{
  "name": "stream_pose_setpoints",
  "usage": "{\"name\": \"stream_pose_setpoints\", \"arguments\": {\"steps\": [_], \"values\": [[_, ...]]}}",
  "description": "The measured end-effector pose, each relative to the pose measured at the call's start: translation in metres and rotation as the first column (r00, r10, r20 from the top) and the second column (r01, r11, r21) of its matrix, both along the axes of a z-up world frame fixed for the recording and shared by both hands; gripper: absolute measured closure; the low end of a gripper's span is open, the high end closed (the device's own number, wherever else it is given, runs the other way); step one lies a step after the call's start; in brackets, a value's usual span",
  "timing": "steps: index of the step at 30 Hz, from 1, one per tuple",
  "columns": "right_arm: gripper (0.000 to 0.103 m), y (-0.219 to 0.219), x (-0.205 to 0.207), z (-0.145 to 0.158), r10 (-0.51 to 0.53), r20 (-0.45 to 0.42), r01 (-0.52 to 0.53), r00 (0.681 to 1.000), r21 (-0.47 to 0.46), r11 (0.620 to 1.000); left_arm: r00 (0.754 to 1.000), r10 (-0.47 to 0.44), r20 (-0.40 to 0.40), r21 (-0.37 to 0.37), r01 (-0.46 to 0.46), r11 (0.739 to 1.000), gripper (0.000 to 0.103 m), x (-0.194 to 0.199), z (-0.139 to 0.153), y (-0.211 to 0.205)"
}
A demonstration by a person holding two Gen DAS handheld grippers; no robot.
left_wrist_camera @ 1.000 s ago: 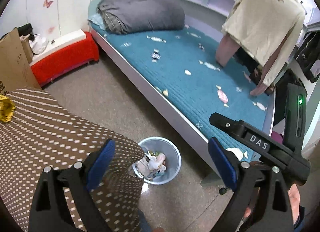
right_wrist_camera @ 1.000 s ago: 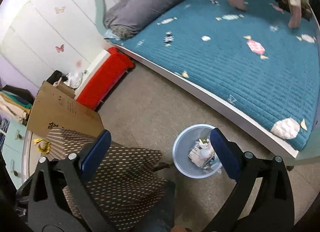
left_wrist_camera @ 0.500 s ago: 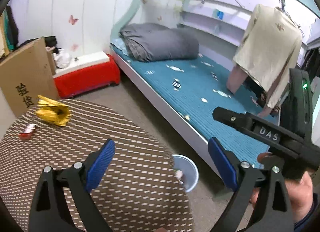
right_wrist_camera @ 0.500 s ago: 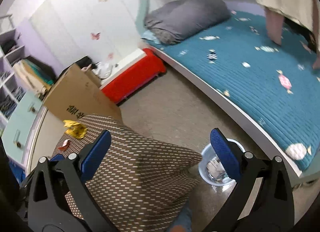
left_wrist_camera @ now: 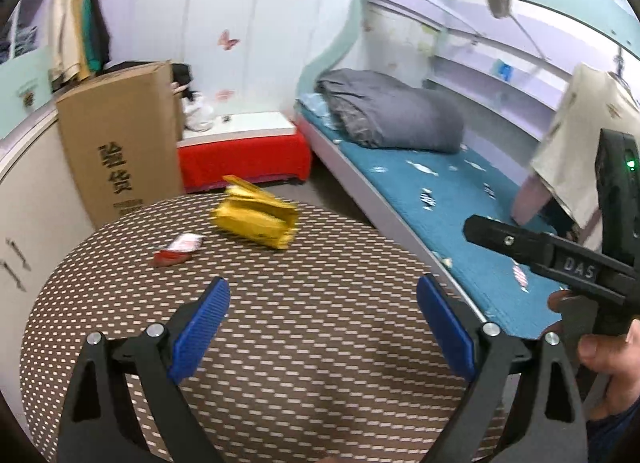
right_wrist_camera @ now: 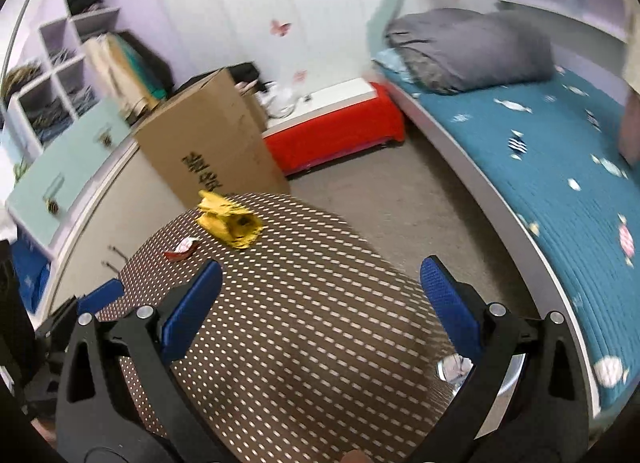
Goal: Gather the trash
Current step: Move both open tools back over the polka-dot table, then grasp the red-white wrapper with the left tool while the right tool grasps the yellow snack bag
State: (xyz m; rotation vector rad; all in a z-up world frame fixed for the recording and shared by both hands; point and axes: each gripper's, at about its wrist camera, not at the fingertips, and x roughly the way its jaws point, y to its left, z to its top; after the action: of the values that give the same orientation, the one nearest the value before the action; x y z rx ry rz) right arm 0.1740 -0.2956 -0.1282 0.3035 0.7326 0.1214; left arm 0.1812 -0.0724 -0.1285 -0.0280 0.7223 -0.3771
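A cardboard box point(left_wrist_camera: 120, 143) stands beside a red bench point(left_wrist_camera: 244, 159).

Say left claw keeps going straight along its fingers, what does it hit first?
Probably the brown dotted tabletop, then the yellow wrapper lying on it slightly left of the line. The left claw is open and empty, and nothing stands between it and the wrapper. Depth is hard to judge through the fisheye.

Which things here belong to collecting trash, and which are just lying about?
Job: yellow wrapper, red-and-white wrapper, bin, left gripper, right gripper.

Lying about: cardboard box, grey bedding, red bench.
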Motion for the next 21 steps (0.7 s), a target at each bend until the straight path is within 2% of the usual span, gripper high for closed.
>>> {"name": "stream_pose_setpoints", "arguments": {"steps": [9,17,21], "values": [[0.006,0.057,0.064,-0.021,0.146,-0.029,-0.147,0.989,-0.050,0.988,0.995,0.091,-0.028,0.046,-0.089,0.995,0.011,0.047,-0.028,0.059],[0.006,0.103,0.128,-0.057,0.294,-0.092,-0.304,0.951,-0.124,0.944,0.991,0.109,-0.082,0.166,-0.094,0.982,0.011,0.102,-0.073,0.081],[0.006,0.119,0.150,-0.069,0.336,-0.104,-0.349,0.936,-0.152,0.925,0.988,0.106,-0.109,0.189,-0.085,0.978,0.011,0.130,-0.087,0.087]]}}
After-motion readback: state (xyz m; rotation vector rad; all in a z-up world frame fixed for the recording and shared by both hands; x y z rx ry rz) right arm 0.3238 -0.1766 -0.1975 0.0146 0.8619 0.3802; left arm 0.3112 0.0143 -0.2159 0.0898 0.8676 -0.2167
